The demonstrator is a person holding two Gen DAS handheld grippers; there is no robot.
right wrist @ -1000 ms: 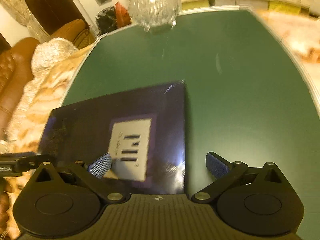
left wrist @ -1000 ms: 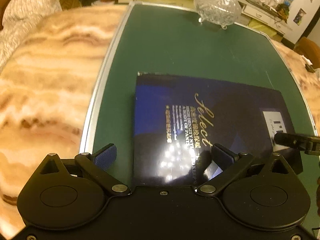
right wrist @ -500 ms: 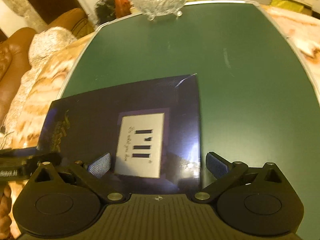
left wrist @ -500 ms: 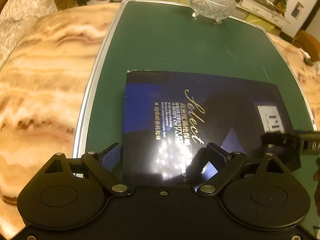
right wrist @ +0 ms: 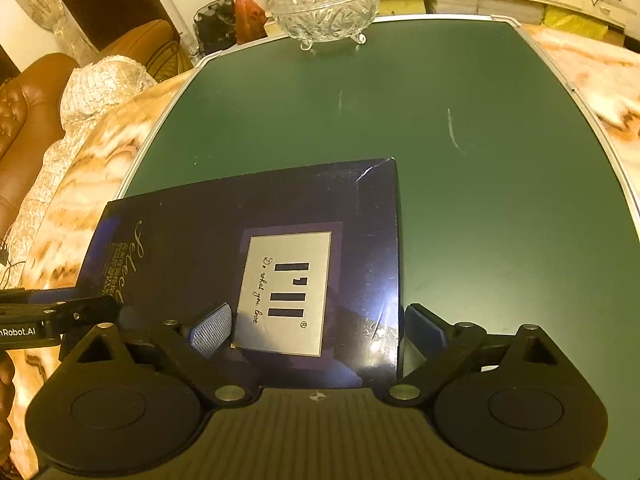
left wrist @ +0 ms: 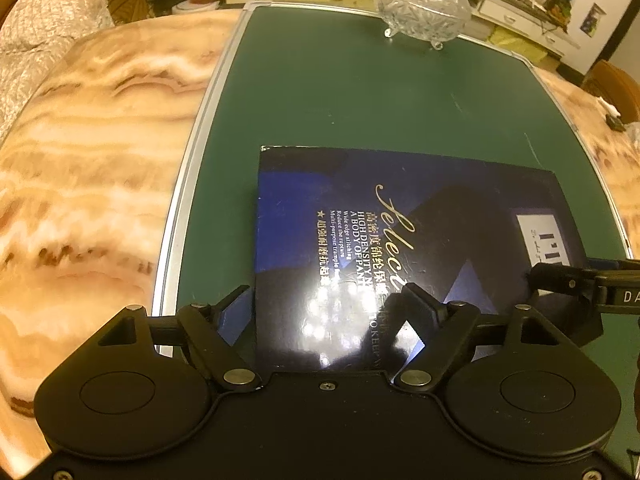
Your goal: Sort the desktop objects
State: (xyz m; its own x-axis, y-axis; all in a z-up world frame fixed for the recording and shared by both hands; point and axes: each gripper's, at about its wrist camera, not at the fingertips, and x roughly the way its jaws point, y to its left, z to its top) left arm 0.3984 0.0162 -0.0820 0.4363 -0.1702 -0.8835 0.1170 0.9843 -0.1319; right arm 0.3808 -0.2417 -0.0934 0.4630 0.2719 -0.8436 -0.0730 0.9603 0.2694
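Observation:
A flat dark blue box (left wrist: 400, 240) with gold "Select" lettering and a white label lies on the green mat (left wrist: 360, 92); it also shows in the right wrist view (right wrist: 280, 260). My left gripper (left wrist: 324, 304) is open and straddles the box's near left edge, one finger off the box, one over it. My right gripper (right wrist: 320, 324) is open and straddles the box's near right corner. Each gripper's finger shows at the edge of the other view.
A lidded cut-glass bowl (left wrist: 422, 4) stands at the mat's far edge, also in the right wrist view (right wrist: 324, 0). The mat has a metal frame (left wrist: 188, 184) and lies on a marble table (left wrist: 88, 152). A sofa (right wrist: 24, 120) stands beyond the left.
Both grippers have drawn back and risen slightly; more of the mat and the glass bowl shows. The box has not visibly shifted. The jaws stay open.

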